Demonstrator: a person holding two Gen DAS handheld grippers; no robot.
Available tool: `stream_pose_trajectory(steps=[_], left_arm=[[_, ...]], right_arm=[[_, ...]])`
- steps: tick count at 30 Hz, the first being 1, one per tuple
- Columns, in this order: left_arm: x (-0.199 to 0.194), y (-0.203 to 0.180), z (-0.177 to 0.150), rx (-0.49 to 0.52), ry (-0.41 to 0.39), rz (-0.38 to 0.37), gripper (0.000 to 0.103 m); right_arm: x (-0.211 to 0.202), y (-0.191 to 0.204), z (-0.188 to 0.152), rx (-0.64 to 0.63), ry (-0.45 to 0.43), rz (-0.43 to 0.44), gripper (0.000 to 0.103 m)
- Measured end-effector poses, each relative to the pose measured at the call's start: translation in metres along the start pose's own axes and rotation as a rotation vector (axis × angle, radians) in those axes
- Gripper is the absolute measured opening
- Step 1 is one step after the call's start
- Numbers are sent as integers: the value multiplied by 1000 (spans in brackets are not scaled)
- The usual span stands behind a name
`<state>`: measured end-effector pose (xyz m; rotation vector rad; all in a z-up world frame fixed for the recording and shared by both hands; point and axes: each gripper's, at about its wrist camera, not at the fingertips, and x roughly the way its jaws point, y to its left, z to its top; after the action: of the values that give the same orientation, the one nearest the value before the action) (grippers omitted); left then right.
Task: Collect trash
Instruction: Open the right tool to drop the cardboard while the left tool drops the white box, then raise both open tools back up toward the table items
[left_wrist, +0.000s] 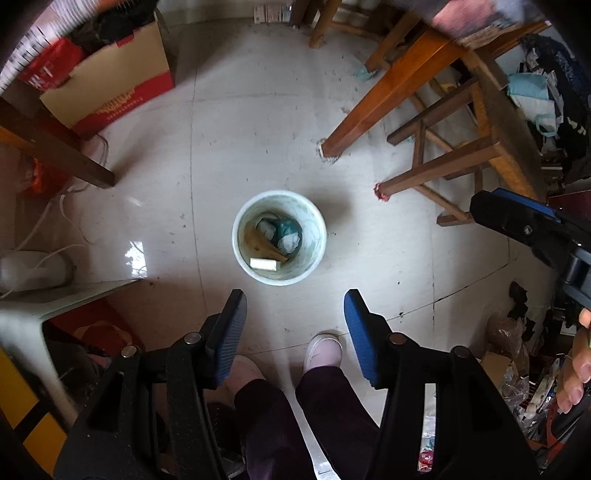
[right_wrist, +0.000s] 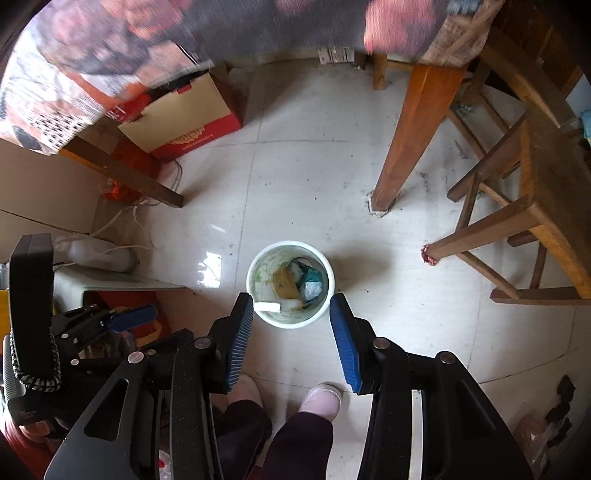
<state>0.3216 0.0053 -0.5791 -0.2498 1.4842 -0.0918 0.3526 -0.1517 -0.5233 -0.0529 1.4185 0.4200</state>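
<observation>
Trash (left_wrist: 275, 240) fills a pale bin (left_wrist: 317, 236); left tongs (left_wrist: 295, 317) and right tongs (right_wrist: 291, 321) gape empty.

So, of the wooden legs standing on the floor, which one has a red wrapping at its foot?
The thin stool leg right of the bin; the thicker table leg beside it ends bare.

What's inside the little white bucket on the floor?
The bucket holds a white stick-shaped piece, brown paper and crumpled green-and-white wrappers. Whatever lies underneath them is covered.
</observation>
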Motion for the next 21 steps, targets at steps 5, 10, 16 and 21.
stream_pose_trajectory(steps=[5, 10, 16, 21], left_arm=[[-73, -10, -2, 6, -75, 1, 54], [-156, -18, -3, -13, -177, -29, 54], [-263, -30, -10, 2, -327, -30, 54], [-345, -35, -22, 20, -451, -26, 54]], right_arm=[[-57, 16, 3, 5, -54, 14, 39], [-119, 39, 3, 0, -119, 28, 39], [-198, 70, 2, -24, -225, 31, 39], [-272, 95, -2, -33, -346, 9, 39]])
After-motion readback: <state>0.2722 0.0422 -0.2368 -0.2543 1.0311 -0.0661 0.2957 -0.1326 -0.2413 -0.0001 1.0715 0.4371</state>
